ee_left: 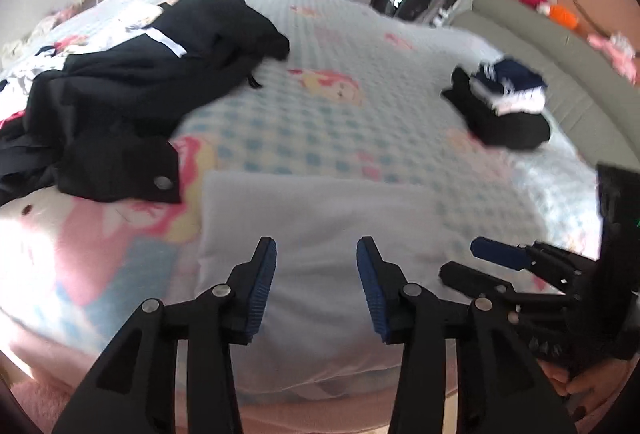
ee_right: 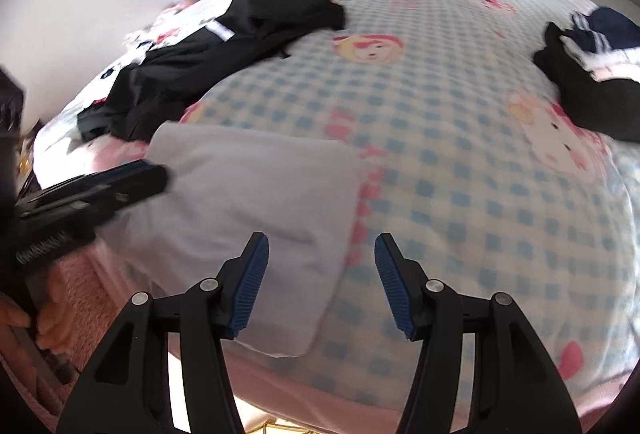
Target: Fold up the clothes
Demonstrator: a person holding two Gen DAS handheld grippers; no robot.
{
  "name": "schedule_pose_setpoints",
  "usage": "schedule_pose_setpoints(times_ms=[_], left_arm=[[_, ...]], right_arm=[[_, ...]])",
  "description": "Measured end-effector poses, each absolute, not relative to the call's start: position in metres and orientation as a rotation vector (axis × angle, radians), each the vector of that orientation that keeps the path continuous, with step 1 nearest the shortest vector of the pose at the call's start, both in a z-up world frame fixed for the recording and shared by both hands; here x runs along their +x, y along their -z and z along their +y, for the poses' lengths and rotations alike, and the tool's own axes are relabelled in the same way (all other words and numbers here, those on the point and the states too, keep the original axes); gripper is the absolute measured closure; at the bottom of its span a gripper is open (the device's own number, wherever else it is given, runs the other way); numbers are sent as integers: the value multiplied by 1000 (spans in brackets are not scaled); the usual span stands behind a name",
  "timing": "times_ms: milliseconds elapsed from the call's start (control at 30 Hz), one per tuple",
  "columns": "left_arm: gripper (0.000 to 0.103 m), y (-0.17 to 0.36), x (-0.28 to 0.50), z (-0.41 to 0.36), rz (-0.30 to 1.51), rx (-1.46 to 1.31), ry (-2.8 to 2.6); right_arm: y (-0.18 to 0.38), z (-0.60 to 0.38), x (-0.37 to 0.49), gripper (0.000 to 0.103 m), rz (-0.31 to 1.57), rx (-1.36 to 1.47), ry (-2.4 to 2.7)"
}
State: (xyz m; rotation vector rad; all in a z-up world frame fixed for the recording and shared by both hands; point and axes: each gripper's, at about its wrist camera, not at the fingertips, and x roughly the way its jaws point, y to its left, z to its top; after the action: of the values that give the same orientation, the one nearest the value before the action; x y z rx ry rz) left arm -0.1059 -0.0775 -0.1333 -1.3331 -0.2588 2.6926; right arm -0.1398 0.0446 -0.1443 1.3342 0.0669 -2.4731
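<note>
A pale lilac garment lies folded into a flat rectangle at the near edge of the bed. My left gripper hangs over its middle, jaws apart, nothing between the blue pads. My right gripper is open too, poised above the garment's right edge with nothing in it; in the left wrist view it shows at the right. In the right wrist view the left gripper's fingers reach in at the left, over the garment's left edge. A heap of unfolded black clothes lies at the far left.
The bed is covered by a blue-checked cartoon blanket. A small stack of folded dark and white clothes sits at the right. Beyond the bed stand a grey bolster, shelves and a cupboard. A hand grips the left handle.
</note>
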Motion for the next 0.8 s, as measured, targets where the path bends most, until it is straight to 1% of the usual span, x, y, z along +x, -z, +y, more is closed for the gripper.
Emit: schedule_pose_setpoints(times_ms=[33,100,167,200,233,267,333,400,467,533,600,667,767,800], left_arm=[[57,141,-112,-78,-234,-1400,-2695],[59,145,-113,-90,-266,-1446,-2703],[62,142,-111,-100,-279,-1457,-2736],[63,139,-107,-103,-274,-1441,-2764],[63,134,-101,-105,-324,-1382,-2771],[63,128,-94,-108,-390,-1312,-2769],[63,122,-84,-103,-439,-1244,-2729],[63,126,-80,-88,-342,-1260,-2711],[63,139,-85,-84,-321,-1332,-2698],[63,148,-90,-87,-340,-1382,-2685],[62,146,-90,-91,-328,-1400,-2710],[65,144,-89,-93,-313,-1415,-2728],[66,135,-81,-94,-437,-1378,-2747],[66,133,-78,-91,-443,-1361,-2752]], right_arm=[[149,41,-140,47,90,1351,2471],[157,36,-141,46,129,1382,2469],[159,45,-140,45,102,1394,2485],[159,50,-140,44,120,1404,2506],[159,54,-139,44,132,1412,2523],[158,59,-139,44,116,1416,2526],[157,68,-139,44,76,1422,2530],[152,74,-137,44,-18,1408,2499],[147,70,-132,44,-40,1367,2482],[145,60,-126,44,1,1335,2466],[152,51,-125,44,80,1354,2457],[160,52,-124,44,105,1383,2476],[165,64,-124,44,104,1410,2514],[165,65,-122,44,161,1399,2548]])
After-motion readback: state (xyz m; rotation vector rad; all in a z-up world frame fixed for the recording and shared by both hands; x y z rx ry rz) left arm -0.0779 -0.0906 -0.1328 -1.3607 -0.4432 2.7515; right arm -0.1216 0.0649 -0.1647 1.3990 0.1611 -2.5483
